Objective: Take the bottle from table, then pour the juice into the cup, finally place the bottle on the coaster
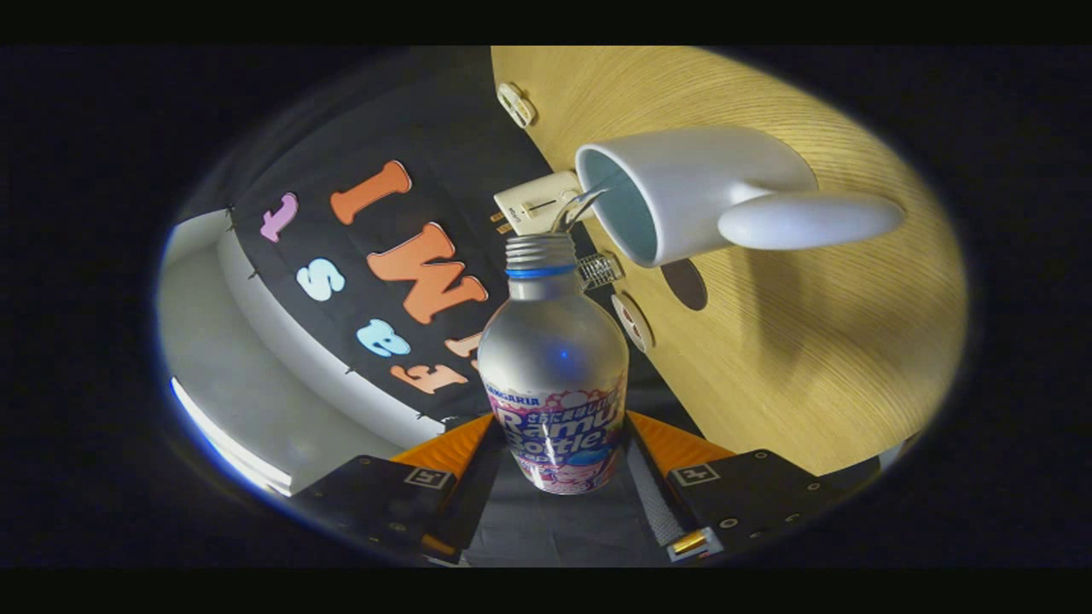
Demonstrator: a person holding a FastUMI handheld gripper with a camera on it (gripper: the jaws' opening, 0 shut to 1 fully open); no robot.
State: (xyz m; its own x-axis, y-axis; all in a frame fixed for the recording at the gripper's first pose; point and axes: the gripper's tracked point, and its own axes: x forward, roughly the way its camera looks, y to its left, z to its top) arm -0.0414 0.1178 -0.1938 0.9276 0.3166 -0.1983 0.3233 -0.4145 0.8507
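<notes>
My gripper (pixel 559 443) is shut on a silver bottle (pixel 553 358) with a pink and blue label, both fingers pressing its lower body. The whole view is rolled sideways, so the bottle is tipped toward the cup. Its open threaded mouth (pixel 540 247) sits just short of the rim of a white mug (pixel 682 192) with a pale blue inside and a long handle (pixel 810 220). A thin clear stream (pixel 580 203) runs from the mouth toward the mug's rim. A round dark brown coaster (pixel 685 284) lies on the wooden table (pixel 819 341) just past the mug.
A cream power adapter (pixel 536 203) with prongs lies by the mug's rim at the table edge. A small white plug (pixel 516 104) sits farther along the edge. A wire clip (pixel 600 269) and a round white disc (pixel 632 322) rest near the coaster.
</notes>
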